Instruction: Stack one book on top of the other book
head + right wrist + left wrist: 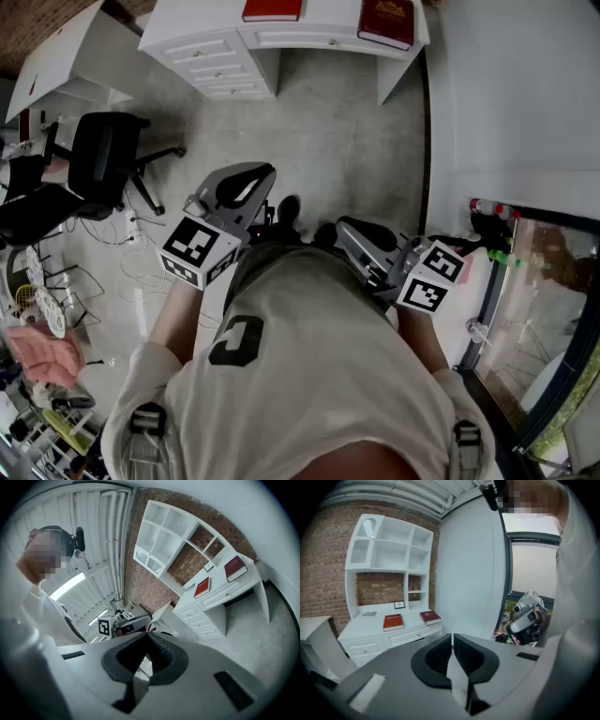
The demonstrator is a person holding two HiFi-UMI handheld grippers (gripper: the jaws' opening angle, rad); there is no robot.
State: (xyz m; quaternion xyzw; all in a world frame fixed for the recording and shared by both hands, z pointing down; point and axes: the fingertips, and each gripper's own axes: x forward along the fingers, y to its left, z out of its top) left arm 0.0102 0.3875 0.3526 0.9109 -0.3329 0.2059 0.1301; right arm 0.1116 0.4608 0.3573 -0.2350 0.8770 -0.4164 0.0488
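Left gripper: fingers closed together, nothing between them. Right gripper: fingers closed together, likewise empty. Both are held close to the person, above the floor. Far off at 12 o'clock, a red book lies flat on the white counter. A maroon book lies at its 3 o'clock, well apart, unstacked.

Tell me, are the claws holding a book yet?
No. The left claw and right claw are shut, empty; the red book and dark book lie on the desk.
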